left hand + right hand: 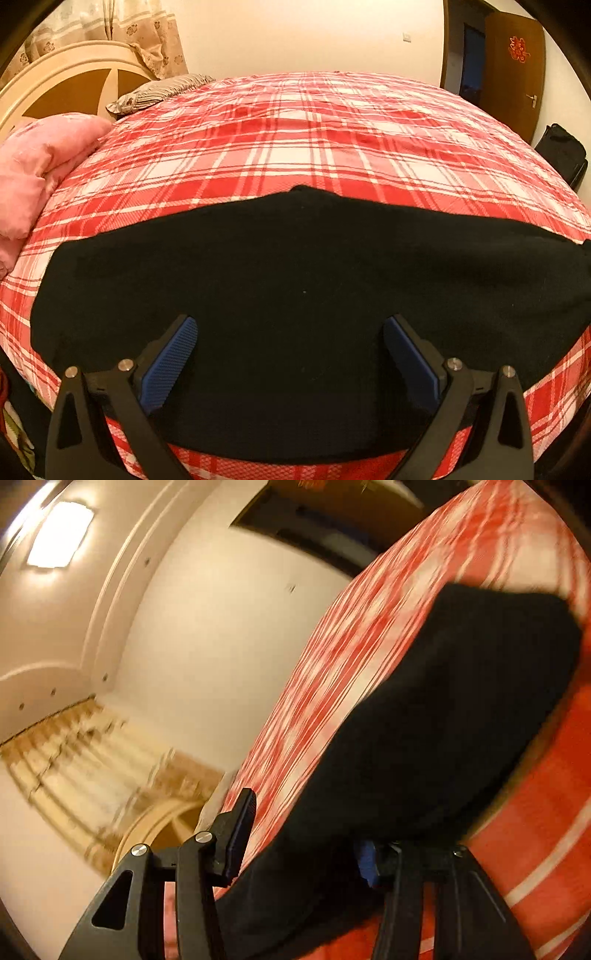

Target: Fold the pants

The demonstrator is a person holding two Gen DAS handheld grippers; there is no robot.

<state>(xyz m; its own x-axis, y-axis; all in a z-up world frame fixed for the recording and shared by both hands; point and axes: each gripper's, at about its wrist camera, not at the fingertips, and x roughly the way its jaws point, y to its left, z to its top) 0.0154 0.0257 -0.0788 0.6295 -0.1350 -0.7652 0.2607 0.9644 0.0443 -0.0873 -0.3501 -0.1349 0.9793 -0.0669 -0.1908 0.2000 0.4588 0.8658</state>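
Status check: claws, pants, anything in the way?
Left claw open above black pants. Right claw apart, cloth between, grip unclear. Pants flat on plaid bed. Nothing blocking.

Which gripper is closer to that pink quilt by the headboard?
Left, probably. The left gripper hovers open over the black pants, pink quilt off to its side; the right wrist view shows no quilt.

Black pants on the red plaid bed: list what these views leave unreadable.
- Black fabric pants: left wrist view, no legs, waistband or fold lines readable; right end cut by the frame edge.
- Right gripper: right wrist view, one finger mostly covered by pants; grip unclear.
- Red plaid bedsheet: right wrist view, motion-blurred.
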